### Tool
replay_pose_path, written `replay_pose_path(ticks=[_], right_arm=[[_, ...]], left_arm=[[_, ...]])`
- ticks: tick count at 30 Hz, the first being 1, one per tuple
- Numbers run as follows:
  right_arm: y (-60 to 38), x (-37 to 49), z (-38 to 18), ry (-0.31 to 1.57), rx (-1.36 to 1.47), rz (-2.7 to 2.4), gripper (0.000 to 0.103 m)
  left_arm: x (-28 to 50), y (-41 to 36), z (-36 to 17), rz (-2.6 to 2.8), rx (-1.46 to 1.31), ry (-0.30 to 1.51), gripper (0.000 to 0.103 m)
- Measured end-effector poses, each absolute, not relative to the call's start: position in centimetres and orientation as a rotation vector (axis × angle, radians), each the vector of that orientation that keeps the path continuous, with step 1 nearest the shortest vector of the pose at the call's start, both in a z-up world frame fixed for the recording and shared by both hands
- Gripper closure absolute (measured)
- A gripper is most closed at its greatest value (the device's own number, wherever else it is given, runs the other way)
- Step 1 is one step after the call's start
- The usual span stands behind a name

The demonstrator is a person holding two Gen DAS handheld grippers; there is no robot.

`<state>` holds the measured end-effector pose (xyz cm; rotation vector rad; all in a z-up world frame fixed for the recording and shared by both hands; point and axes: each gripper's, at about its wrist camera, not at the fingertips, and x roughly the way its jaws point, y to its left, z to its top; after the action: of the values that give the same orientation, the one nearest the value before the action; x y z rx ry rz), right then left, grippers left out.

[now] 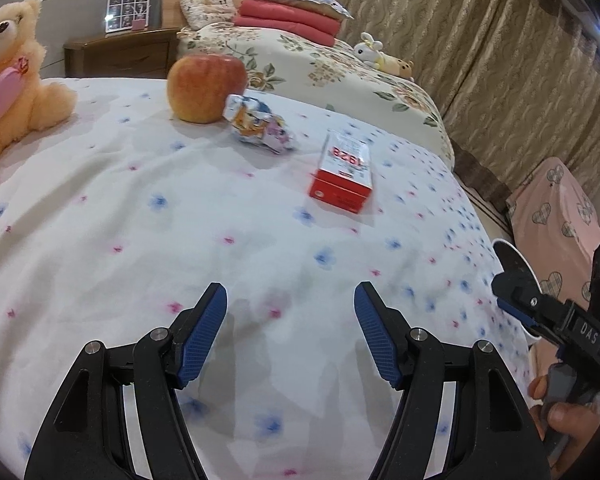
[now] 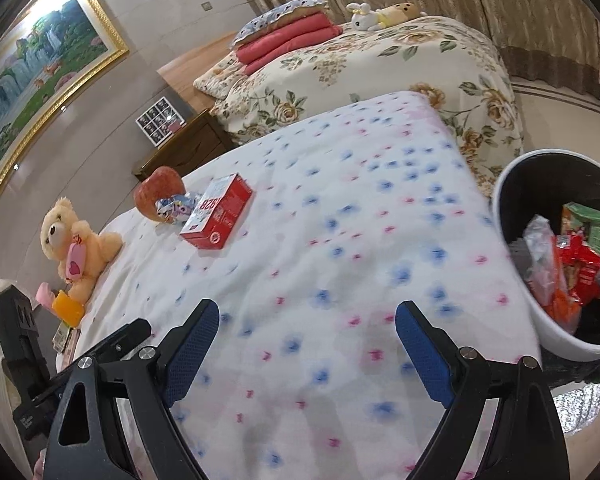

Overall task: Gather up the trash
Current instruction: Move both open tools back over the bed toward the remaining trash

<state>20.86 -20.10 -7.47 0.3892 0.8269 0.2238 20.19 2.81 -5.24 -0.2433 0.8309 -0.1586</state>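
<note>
both grippers' jaws gape empty over the bedspread (image 1: 140,208), red box (image 1: 343,172) ahead.

It is a bedroom. A bed (image 1: 180,240) near the cameras has a white cover with little blue and pink flowers. Behind it stands a second bed (image 2: 380,64) with a big flower pattern and folded red blankets (image 2: 284,40). A brown wooden nightstand (image 1: 120,54) sits between the beds by the wall. Long tan curtains (image 1: 480,40) hang down one side. A big painting in a gold frame (image 2: 40,80) hangs on the shiny grey wall (image 2: 172,20).
</note>
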Motion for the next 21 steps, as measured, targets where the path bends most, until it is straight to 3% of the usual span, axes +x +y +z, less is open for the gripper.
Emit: replay_pose_path(ticks=[21], right_arm=[[-15.6, 24.8, -7.9, 0.849, 0.38, 0.28, 0.012]], left_arm=[[25.9, 5.8, -5.3, -0.13, -0.236, 0.837, 0.031]])
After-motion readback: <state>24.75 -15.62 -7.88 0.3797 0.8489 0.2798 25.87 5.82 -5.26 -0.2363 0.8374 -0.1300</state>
